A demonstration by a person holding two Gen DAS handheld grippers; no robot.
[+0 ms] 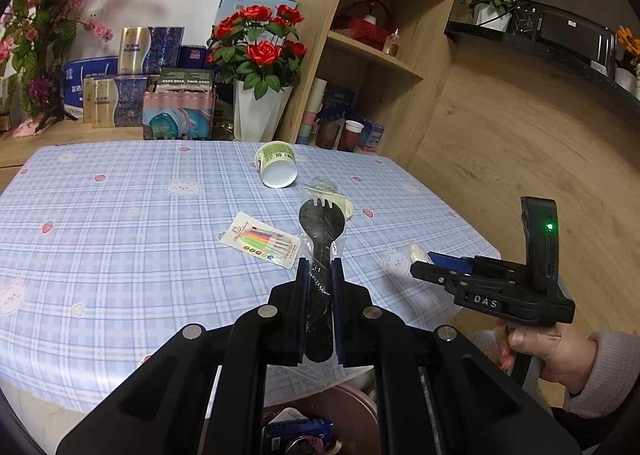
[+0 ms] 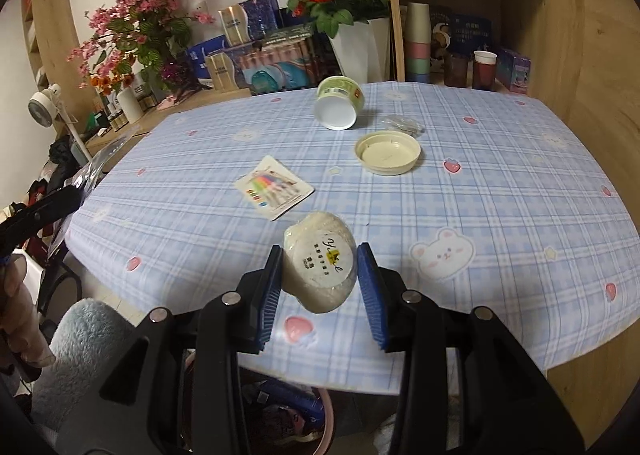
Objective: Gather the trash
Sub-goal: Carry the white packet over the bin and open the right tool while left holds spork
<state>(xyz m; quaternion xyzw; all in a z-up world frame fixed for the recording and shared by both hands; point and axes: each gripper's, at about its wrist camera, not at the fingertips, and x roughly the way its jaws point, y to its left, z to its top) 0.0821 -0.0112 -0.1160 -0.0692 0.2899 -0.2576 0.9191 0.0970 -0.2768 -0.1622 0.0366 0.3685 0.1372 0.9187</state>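
My left gripper (image 1: 319, 267) is shut on a black plastic spork in a clear wrapper (image 1: 320, 239), held above the table's near edge and over a pink bin (image 1: 352, 411). My right gripper (image 2: 320, 255) stands open around a small round white packet with a label (image 2: 320, 261) on the table; the left pad touches it, the right pad stands a little apart. A tipped green cup (image 2: 338, 103), a cream lid (image 2: 388, 153), a clear wrapper (image 2: 402, 123) and a candle pack (image 2: 274, 187) lie on the blue checked tablecloth (image 2: 500, 175).
The bin with trash also shows under the table edge in the right wrist view (image 2: 280, 411). Red roses in a white vase (image 1: 258, 103), boxes and wooden shelves with cups (image 1: 360, 55) stand behind the table. The right gripper's body (image 1: 492, 287) is seen at the table's right edge.
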